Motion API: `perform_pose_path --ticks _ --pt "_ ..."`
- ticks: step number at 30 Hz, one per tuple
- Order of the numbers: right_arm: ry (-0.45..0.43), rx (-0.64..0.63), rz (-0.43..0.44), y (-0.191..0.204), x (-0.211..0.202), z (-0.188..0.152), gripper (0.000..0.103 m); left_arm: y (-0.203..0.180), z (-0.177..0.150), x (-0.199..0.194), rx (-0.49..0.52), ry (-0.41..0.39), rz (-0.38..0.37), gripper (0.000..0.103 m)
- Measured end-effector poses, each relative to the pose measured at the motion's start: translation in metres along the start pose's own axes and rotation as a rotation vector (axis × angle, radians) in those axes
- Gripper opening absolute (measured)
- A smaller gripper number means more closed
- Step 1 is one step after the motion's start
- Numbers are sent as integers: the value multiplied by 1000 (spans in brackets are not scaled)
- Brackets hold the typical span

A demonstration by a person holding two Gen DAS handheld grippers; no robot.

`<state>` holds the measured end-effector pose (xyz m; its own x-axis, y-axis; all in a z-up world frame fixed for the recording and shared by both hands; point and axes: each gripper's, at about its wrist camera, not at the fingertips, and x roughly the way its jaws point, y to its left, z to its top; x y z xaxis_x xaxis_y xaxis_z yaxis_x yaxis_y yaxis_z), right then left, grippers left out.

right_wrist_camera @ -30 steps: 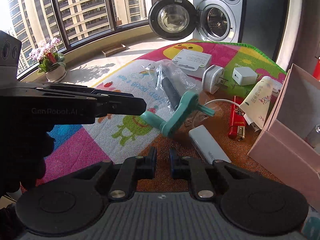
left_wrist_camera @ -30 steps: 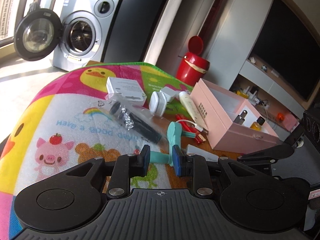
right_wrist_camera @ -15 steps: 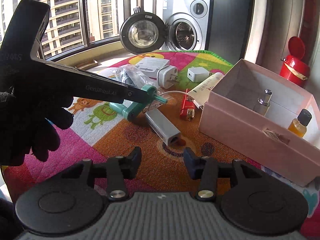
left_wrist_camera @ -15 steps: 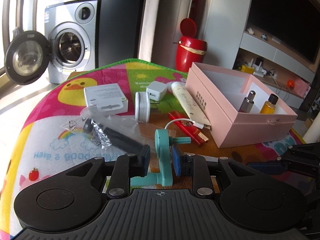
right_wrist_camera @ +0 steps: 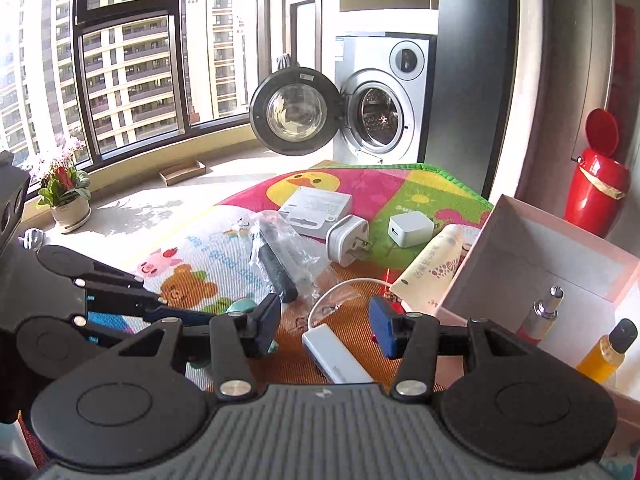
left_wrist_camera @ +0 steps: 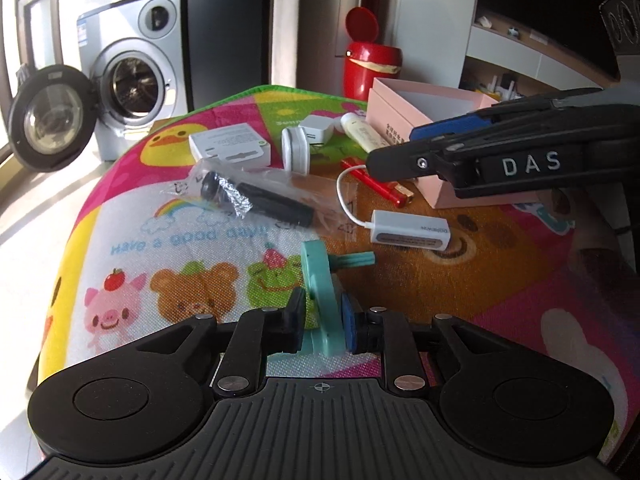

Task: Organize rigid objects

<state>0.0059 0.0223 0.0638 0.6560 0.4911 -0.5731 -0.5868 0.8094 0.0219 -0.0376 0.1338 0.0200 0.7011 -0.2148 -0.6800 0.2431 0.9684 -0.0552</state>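
My left gripper (left_wrist_camera: 320, 326) is shut on a teal plastic crank (left_wrist_camera: 320, 280) and holds it over the cartoon play mat (left_wrist_camera: 180, 240). My right gripper (right_wrist_camera: 324, 326) is open, its jaws wide apart above a white cable adapter (right_wrist_camera: 336, 354), which also shows in the left wrist view (left_wrist_camera: 412, 234). The pink open box (right_wrist_camera: 560, 264) stands to the right with a silver-capped bottle (right_wrist_camera: 540, 314) and an amber bottle (right_wrist_camera: 604, 354) inside. In the left wrist view the right gripper's side (left_wrist_camera: 500, 160) crosses in front of the box (left_wrist_camera: 420, 112).
On the mat lie a bagged black tool (left_wrist_camera: 260, 200), a white flat box (left_wrist_camera: 230, 146), a white plug (right_wrist_camera: 346, 240), a white charger cube (right_wrist_camera: 410, 228), a cream tube (right_wrist_camera: 432, 268) and a red lighter (left_wrist_camera: 380, 186). A red bin (right_wrist_camera: 598, 190) and a washing machine (right_wrist_camera: 380, 96) stand behind.
My right gripper opened wider and moved forward over the white adapter. My left gripper carried the teal crank back and lower toward the mat's near side.
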Motion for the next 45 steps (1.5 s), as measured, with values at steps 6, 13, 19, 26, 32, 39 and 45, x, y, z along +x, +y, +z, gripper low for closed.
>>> perform_pose_path --ticks 6,13,19,26,32,39,45 --pt "71 158 -69 -12 80 46 58 2 -11 -8 -24 -2 -38 23" --pt "170 245 -55 -23 126 48 43 4 -9 -6 -44 1 -61 24" --pt "63 111 -23 -8 54 33 43 -7 -9 -4 38 9 -63 39" --pt "18 -46 -250 -11 -32 -28 43 -20 -4 1 75 41 -83 58" --pt "96 -213 -450 -16 -53 -91 43 -22 0 5 -8 22 -63 57" --pt "60 -257 -392 0 -61 -113 59 -33 -1 6 20 -2 -15 57" --pt "40 -185 -387 -6 -62 -111 65 -32 -1 4 3 -17 -10 53"
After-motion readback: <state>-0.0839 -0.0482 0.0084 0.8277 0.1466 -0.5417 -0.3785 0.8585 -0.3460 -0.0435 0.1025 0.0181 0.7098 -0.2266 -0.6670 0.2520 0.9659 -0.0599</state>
